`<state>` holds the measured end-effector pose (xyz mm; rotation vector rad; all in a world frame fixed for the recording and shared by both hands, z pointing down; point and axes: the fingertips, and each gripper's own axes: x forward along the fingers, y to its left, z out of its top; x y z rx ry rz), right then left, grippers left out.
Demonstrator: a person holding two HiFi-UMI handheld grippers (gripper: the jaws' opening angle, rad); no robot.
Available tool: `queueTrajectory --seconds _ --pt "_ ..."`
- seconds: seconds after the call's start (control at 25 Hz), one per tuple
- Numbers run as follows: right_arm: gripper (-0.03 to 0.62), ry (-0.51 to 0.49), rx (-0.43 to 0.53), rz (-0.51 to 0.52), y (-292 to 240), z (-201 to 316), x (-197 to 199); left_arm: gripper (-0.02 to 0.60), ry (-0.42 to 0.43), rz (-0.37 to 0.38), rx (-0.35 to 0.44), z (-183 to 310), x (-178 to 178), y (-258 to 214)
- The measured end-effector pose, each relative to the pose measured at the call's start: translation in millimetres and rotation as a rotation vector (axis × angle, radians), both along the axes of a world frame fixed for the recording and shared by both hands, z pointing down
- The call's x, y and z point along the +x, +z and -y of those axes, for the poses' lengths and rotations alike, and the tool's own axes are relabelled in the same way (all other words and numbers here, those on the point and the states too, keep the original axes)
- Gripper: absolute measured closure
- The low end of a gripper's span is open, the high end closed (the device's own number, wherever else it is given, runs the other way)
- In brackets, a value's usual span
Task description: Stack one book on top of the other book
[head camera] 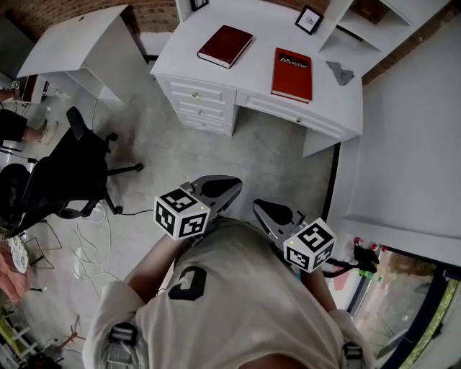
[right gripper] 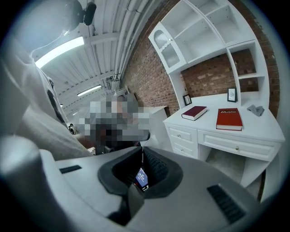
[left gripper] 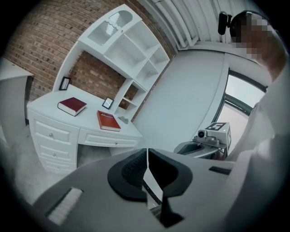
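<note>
Two books lie apart on the white desk: a dark red one to the left and a brighter red one with white lettering to the right. Both appear again in the left gripper view, dark red book and lettered red book, and in the right gripper view, dark red book and lettered red book. My left gripper is shut and empty. My right gripper is also shut, holding nothing. Both hover over the floor, well short of the desk.
A black office chair stands on the floor at the left, with loose cables beside it. A small picture frame and a grey folded object sit on the desk. A second white desk is at the far left.
</note>
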<state>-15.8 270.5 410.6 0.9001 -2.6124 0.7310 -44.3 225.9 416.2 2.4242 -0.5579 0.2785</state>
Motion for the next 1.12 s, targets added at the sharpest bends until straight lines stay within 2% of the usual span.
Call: queueTrajectory --seconds 0.24,0.6,0.88,1.12 --pt "0.588 -0.006 -0.007 -0.032 -0.2 16.4 -19.5 0.569 -0.028 -0.06 -0.03 19.5 -24.3 -1.7" --pt "0.588 0.02 -0.042 -0.077 4.3 43.8 -50.0 0.569 -0.052 -0.087 -0.048 47.5 -66.9 3.5" --pt "0.588 -0.01 -0.068 -0.097 9.6 59.2 -90.7 0.569 -0.096 -0.103 -0.056 65.4 -112.1 7.2" --pt "0.588 -0.048 -0.086 -0.116 11.4 69.0 -109.1 0.569 -0.156 -0.115 -0.077 79.5 -141.7 8.4"
